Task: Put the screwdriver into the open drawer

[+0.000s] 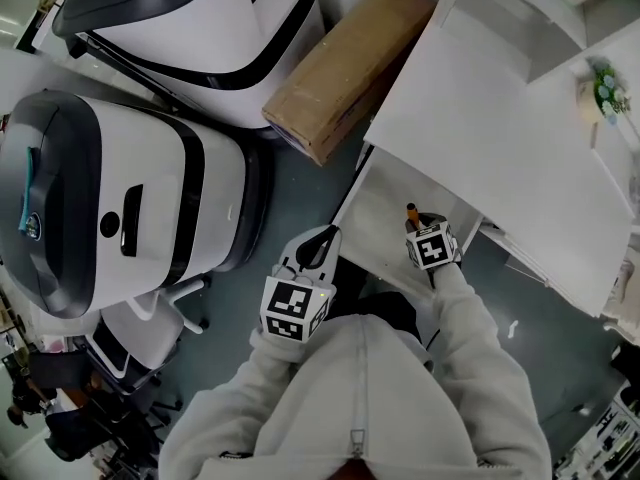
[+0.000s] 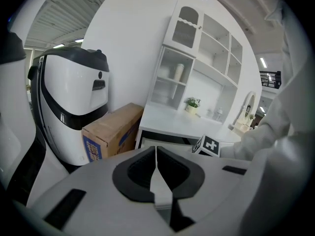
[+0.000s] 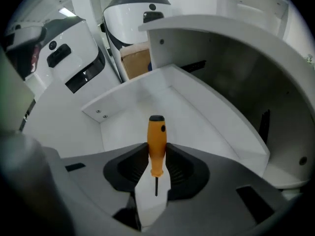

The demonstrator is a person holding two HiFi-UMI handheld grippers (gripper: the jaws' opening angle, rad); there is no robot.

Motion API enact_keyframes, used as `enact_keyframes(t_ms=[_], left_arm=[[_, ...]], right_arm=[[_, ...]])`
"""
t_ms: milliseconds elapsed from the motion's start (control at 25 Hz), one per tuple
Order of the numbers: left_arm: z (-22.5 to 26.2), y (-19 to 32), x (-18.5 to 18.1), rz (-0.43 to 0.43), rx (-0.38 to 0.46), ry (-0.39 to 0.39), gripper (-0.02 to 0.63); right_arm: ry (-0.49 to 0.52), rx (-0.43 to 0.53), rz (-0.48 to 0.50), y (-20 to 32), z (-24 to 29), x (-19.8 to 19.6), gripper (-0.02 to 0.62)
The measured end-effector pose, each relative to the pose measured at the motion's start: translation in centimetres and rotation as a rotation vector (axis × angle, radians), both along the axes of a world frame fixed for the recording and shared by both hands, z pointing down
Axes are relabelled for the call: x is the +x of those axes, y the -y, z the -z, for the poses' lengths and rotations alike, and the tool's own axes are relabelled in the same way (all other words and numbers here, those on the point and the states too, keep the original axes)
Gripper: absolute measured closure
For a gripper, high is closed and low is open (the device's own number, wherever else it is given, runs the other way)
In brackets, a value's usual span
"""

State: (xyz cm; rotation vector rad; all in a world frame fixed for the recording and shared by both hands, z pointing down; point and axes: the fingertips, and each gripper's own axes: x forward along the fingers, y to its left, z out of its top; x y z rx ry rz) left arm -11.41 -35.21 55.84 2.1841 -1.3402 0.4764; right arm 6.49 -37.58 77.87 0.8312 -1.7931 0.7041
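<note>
My right gripper (image 3: 156, 156) is shut on an orange-handled screwdriver (image 3: 156, 140). The handle sticks out past the fingertips and the thin dark shaft runs back between the jaws. It points steeply down into the open white drawer (image 3: 142, 104), whose bare floor lies below the handle. From the head view, the right gripper (image 1: 418, 226) hangs over the drawer (image 1: 385, 218) with the screwdriver (image 1: 411, 212) showing above its marker cube. My left gripper (image 1: 322, 244) hovers by the drawer's left edge. In its own view the left gripper (image 2: 156, 156) is shut on nothing.
The white desk top (image 1: 480, 128) overhangs the drawer, with shelves and a small potted plant (image 1: 603, 90) at the back. A cardboard box (image 1: 345, 68) leans beside the desk. Two large white-and-black machines (image 1: 120, 198) stand at left, and a chair base (image 1: 150, 318) is below them.
</note>
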Motion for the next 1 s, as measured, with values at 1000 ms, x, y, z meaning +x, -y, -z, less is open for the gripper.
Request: enact_keyframes(t_ms=[1000], left_arm=[[-1.9,-0.6,0.2,0.04,-0.041,0.023,0.581]], right_arm=[[-0.023,-0.038,-0.001,0.6,-5.5,-1.2,0.471]])
